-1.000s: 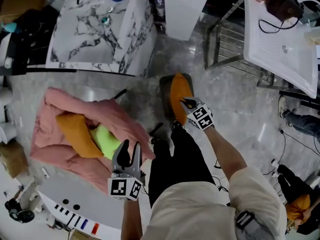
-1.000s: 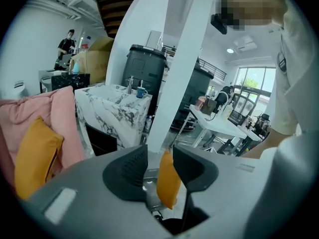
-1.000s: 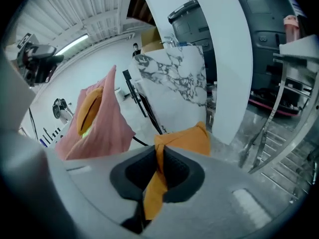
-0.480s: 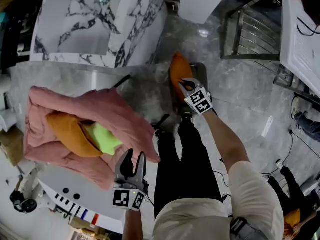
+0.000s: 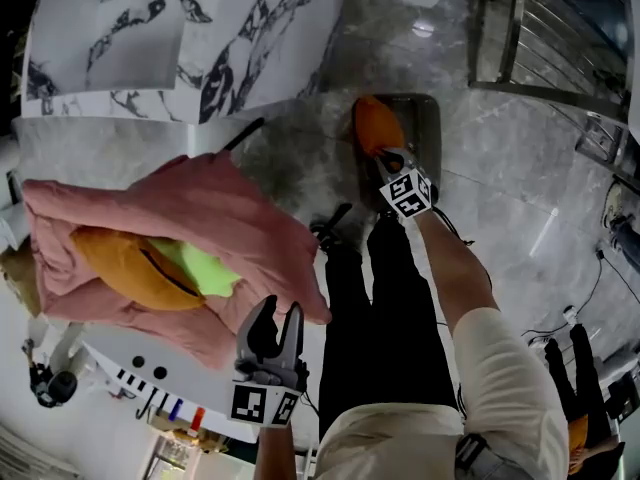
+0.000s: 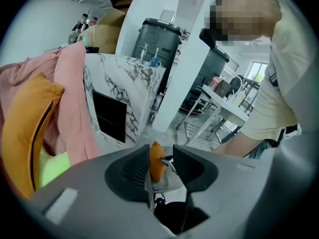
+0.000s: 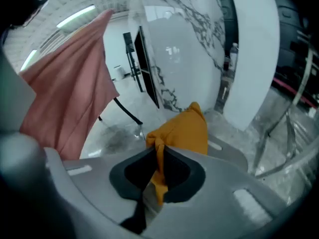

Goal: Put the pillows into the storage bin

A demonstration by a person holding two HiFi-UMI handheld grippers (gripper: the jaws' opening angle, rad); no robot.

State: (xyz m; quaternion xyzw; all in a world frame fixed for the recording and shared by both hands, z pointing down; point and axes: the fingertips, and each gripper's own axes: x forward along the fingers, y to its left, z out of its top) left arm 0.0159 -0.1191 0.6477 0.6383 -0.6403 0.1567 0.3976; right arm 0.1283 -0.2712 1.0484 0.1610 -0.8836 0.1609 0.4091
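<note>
My right gripper is shut on a bunched corner of an orange pillow and holds it over the grey storage bin on the floor. In the right gripper view the pillow hangs from the gripper just above the bin. A second orange pillow and a lime-green pillow lie in a pink blanket on the white table at left. Near that table's edge my left gripper is open and empty, beside the blanket.
A marble-patterned cabinet stands behind the table. A metal rack is at the back right. The person's black-trousered legs stand between the table and the bin. A black object lies on the grey floor.
My right gripper has come down with the orange pillow to the bin. The left gripper has sunk to the table's edge, still open.
</note>
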